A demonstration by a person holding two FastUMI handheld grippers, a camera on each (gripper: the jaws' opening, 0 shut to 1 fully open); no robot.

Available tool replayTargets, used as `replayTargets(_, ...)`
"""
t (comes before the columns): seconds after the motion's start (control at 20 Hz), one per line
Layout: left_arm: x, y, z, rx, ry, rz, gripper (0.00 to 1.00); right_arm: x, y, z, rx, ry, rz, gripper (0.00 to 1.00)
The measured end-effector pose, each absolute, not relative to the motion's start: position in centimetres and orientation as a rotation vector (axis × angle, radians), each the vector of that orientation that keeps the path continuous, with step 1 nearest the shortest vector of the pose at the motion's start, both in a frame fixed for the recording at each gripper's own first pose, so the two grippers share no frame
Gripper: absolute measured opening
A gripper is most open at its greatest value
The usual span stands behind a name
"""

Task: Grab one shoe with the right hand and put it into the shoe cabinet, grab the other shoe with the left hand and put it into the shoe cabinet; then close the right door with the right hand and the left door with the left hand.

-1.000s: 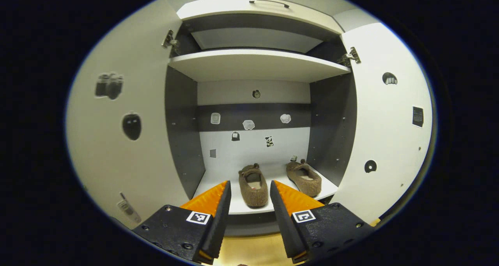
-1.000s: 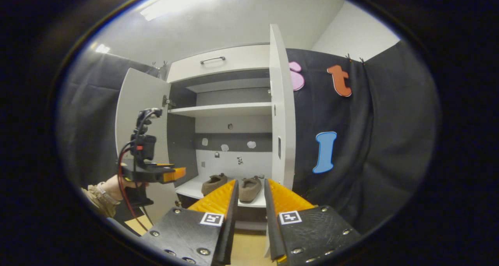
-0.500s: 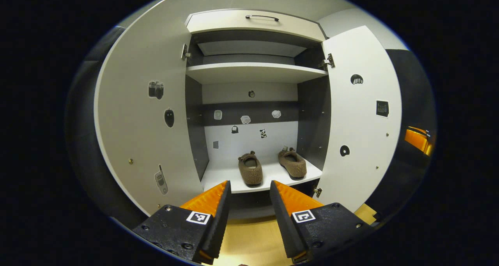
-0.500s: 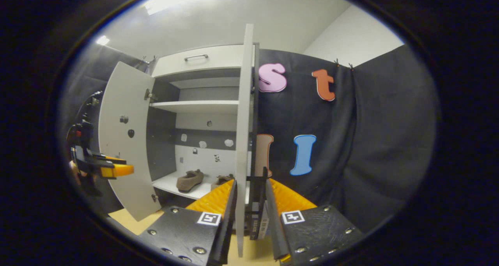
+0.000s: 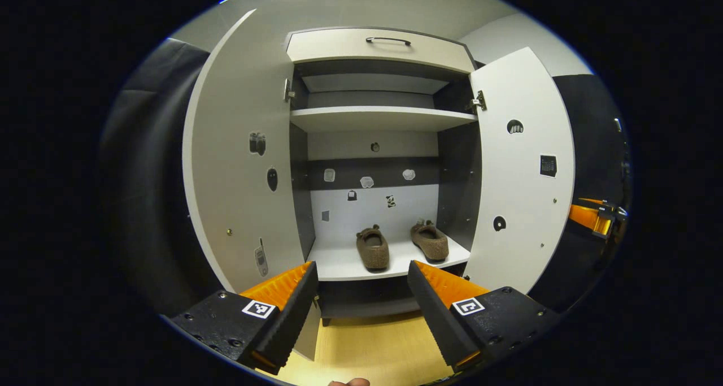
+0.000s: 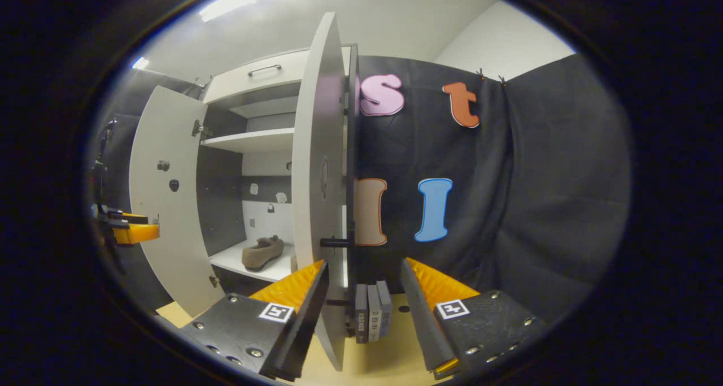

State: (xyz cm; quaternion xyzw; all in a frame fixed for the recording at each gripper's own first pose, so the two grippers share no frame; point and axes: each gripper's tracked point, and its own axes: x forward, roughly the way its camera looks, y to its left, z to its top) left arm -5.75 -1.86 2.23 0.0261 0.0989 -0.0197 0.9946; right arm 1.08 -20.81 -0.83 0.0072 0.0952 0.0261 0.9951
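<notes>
Left gripper view: left gripper (image 5: pixel 361 295) is hovering low centre, released, fingers spread, nothing between them, aiming straight into the shoe cabinet (image 5: pixel 375 109). Two brown slippers are sitting on the bottom shelf (image 5: pixel 339 261) at frame centre: one slipper (image 5: pixel 373 249) in the middle, the other slipper (image 5: pixel 430 241) just right of it, apart. Left door (image 5: pixel 240 165) is standing wide open on the left side, right door (image 5: pixel 522 171) open on the right side.

Right gripper view: right gripper (image 6: pixel 361 295) is sitting bottom centre, released, its fingers straddling the free edge of the right door (image 6: pixel 319 165) without pressing on it; the door's dark handle (image 6: pixel 334 242) is showing just above. A slipper (image 6: pixel 262 252) is visible centre left on the shelf. The left gripper (image 6: pixel 133 231) is showing at far left.

Risk, as judged: the door edge is lying between open fingers, so a swing could jam or pinch a finger; a hard push could slam the door. Books (image 6: pixel 373 312) standing on the floor behind the door could get knocked.
</notes>
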Motion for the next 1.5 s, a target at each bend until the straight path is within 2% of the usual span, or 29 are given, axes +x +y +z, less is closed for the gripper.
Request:
replayTargets(0.05, -5.9, -1.5, 2.1, 0.051, 0.2, -0.03, 1.0, 1.2, -20.5, -0.8, 0.018, 0.187, 0.061, 0.77)
replayTargets(0.15, -6.2, -1.2, 1.5, 0.041, 0.221, -0.021, 0.98, 1.4, -20.0, -0.7, 0.014, 0.187, 0.08, 0.72)
replayTargets(0.25, -6.5, -1.0, 1.3, 0.03, 0.227, -0.015, 1.0, 1.4, -19.3, -0.7, 0.016, 0.188, 0.114, 0.76)
replayTargets(0.3, -6.6, -0.9, 1.4, 0.024, 0.226, -0.014, 1.0, 1.4, -18.7, -0.7, 0.02, 0.19, 0.135, 0.72)
replayTargets(0.35, -6.6, -0.9, 1.3, 0.02, 0.225, -0.014, 1.0, 1.5, -17.9, -0.9, 0.029, 0.192, 0.159, 0.75)
replayTargets(0.65, -7.1, -0.1, 1.0, 0.016, 0.23, 0.0, 0.98, 2.6, -11.8, -1.4, 0.034, 0.208, 0.294, 0.76)
replayTargets(0.8, -7.7, 1.3, 1.1, 0.018, 0.228, 0.027, 0.98, 3.4, -8.7, -1.7, 0.038, 0.219, 0.343, 0.76)
replayTargets(0.85, -7.9, 1.8, 1.1, 0.016, 0.228, 0.036, 1.0, 3.7, -7.9, -1.9, 0.041, 0.223, 0.358, 0.73)
replayTargets(1.0, -8.3, 3.1, 1.3, 0.01, 0.225, 0.063, 0.98, 5.2, -6.2, -2.4, 0.042, 0.235, 0.364, 0.76)
replayTargets(1.15, -8.9, 4.2, 1.4, 0.011, 0.226, 0.084, 0.98, 6.3, -4.8, -2.9, 0.041, 0.247, 0.368, 0.72)
replayTargets(1.2, -8.9, 4.5, 1.4, 0.01, 0.225, 0.09, 0.98, 6.7, -4.4, -3.1, 0.043, 0.248, 0.372, 0.76)
replayTargets(1.25, -8.9, 4.7, 1.5, 0.009, 0.223, 0.096, 0.98, 7.1, -4.1, -3.3, 0.04, 0.252, 0.368, 0.72)
replayTargets(1.5, -8.8, 5.2, 1.7, 0.006, 0.214, 0.097, 1.0, 9.2, -2.2, -4.0, 0.085, 0.281, 0.388, 0.81)
